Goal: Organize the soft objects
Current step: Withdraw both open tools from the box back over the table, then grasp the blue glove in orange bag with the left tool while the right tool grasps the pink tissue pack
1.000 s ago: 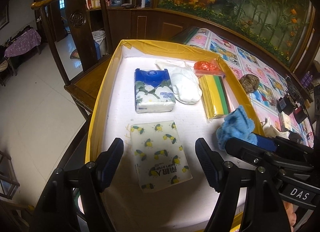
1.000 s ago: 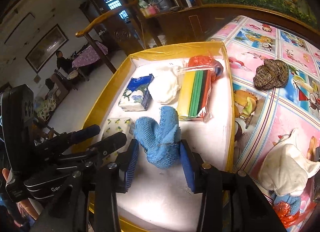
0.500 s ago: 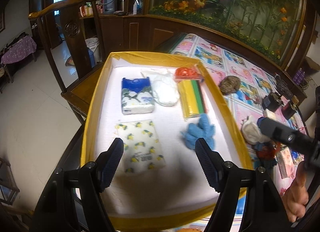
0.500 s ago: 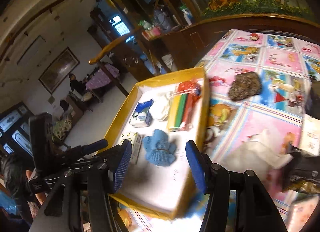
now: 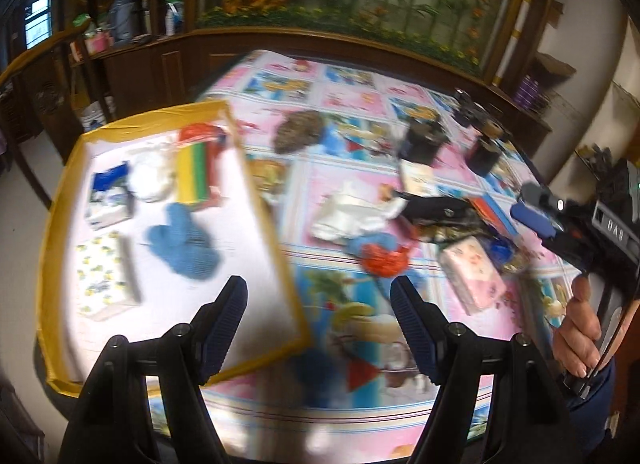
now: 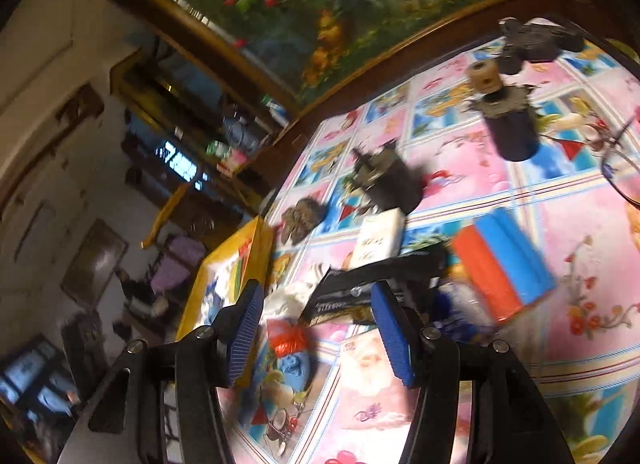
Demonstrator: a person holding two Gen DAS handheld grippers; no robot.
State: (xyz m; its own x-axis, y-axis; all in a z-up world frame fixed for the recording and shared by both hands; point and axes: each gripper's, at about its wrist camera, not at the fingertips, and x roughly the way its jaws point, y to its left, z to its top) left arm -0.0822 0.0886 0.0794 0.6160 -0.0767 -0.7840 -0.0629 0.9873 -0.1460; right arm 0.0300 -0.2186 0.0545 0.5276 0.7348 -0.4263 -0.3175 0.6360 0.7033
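1. The left gripper [image 5: 318,304] is hovering with its dark blue ribbed jaws spread wide and holding nothing; it is sitting above the near right edge of the yellow-rimmed shallow tray with a white floor [image 5: 60,184]
2. The right gripper [image 6: 318,334] is likewise standing wide open and empty, poised over the pink cartoon-print tablecloth [image 6: 560,192]; seen from the left wrist, its body is resting in the person's right hand [image 5: 578,328]
3. The blue knitted cloth [image 5: 186,246] is lying inside the tray, free of both tools, towards the tray's right side
4. Sharing the tray: a lemon-print white tissue pack [image 5: 106,276] just left of the cloth, a blue-and-white tissue pack [image 5: 108,200] beyond it, a white soft bundle [image 5: 152,178], a bagged stack of yellow and green cloths [image 5: 194,178] and a red-orange bag [image 5: 198,132] at the far end
5. Lying outside the tray on the tablecloth: a crumpled white fabric piece [image 5: 348,212], a red mesh scrap [image 5: 384,258] just beside it, a pink floral tissue pack [image 5: 474,274], a brown knitted ball [image 5: 298,132] and an orange-and-blue sponge block [image 6: 504,264]
6. Both views are motion-blurred, so finer detail is not readable
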